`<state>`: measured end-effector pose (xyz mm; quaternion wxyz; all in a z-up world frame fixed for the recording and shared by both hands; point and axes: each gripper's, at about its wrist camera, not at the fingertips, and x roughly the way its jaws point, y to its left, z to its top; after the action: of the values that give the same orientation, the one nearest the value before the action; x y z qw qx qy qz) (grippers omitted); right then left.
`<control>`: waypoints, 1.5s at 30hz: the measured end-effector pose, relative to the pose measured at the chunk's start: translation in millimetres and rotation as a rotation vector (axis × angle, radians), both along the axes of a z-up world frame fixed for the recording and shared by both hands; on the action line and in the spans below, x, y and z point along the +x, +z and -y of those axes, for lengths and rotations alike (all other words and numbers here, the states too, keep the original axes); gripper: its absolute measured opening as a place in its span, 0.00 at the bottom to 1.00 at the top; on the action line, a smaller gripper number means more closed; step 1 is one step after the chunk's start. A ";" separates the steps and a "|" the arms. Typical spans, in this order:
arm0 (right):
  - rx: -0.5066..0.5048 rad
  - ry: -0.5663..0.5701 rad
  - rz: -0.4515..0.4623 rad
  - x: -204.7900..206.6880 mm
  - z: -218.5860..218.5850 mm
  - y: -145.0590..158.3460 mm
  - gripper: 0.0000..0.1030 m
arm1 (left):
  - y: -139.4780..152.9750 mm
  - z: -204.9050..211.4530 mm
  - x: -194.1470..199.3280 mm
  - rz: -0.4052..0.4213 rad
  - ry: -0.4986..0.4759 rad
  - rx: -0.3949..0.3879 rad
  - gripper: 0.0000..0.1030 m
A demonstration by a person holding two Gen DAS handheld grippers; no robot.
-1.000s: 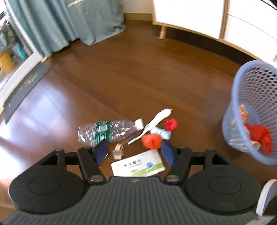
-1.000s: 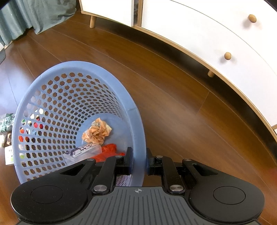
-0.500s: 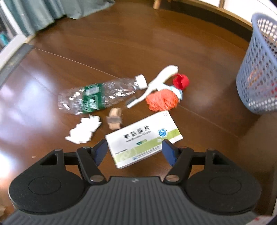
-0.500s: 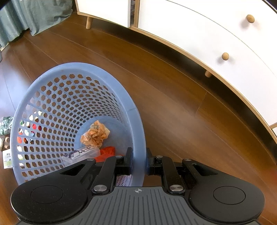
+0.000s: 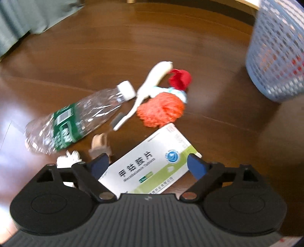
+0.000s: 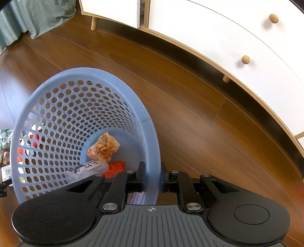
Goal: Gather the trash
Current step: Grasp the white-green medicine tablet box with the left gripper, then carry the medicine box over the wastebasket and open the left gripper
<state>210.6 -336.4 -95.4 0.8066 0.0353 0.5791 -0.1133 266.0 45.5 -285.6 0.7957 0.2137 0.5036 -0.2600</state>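
Note:
A white and green medicine box (image 5: 150, 163) lies on the wooden floor between the fingers of my left gripper (image 5: 147, 167). Its jaws are opening and the pads stand clear of the box. Past the box lie a crushed clear bottle (image 5: 76, 119), a white plastic spoon (image 5: 144, 93), an orange net ball (image 5: 161, 110), a red scrap (image 5: 180, 78), a small tan piece (image 5: 98, 142) and a white paper wad (image 5: 68, 159). My right gripper (image 6: 153, 177) is shut on the rim of the tilted blue basket (image 6: 79, 76), which holds an orange wrapper (image 6: 103, 149) and a clear box (image 6: 87, 168).
The blue basket (image 5: 277, 49) stands at the right in the left wrist view. A white cabinet on wooden legs (image 6: 218, 32) runs along the far side. Green curtains (image 6: 28, 17) hang at the far left. Bare wooden floor (image 6: 171, 95) lies between basket and cabinet.
My left gripper has come down over the trash pile and its jaws have spread wider, now straddling the medicine box. The right gripper and basket have stayed put.

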 end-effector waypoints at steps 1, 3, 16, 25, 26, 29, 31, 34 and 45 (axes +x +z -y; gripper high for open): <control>0.000 -0.001 -0.001 -0.5 0.0 0.1 0.10 | -2.8 3.4 -0.7 -0.005 -0.032 0.012 0.87; 0.002 -0.002 -0.002 -0.8 0.6 0.0 0.10 | -10.8 9.8 -1.5 -0.014 -0.086 0.042 0.89; 0.010 -0.005 0.003 1.0 4.7 -1.0 0.10 | -39.7 24.3 -12.6 -0.096 -0.156 0.118 0.91; 0.019 0.003 0.007 0.4 7.7 -1.5 0.10 | -41.8 29.0 -32.4 -0.170 -0.077 0.115 0.79; 0.020 0.004 0.007 0.4 8.0 -1.5 0.10 | -41.7 27.3 -30.3 -0.186 -0.063 0.100 0.74; 0.019 0.004 0.005 0.6 8.4 -1.9 0.10 | -40.2 24.9 -29.4 -0.196 -0.045 0.087 0.72; 0.018 0.005 0.004 0.6 8.7 -2.1 0.10 | -39.6 24.5 -32.8 -0.196 -0.055 0.094 0.72; 0.016 0.005 0.005 1.1 9.0 -2.5 0.10 | -33.7 24.2 -37.8 -0.181 -0.039 0.113 0.72; -0.017 0.032 0.021 3.0 1.2 -1.9 0.10 | 69.1 47.2 -26.7 -0.097 0.186 0.027 0.72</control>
<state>213.6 -337.6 -97.3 0.8144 0.0206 0.5703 -0.1049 239.3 -1.7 -216.5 0.7882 0.1640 0.5625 -0.1884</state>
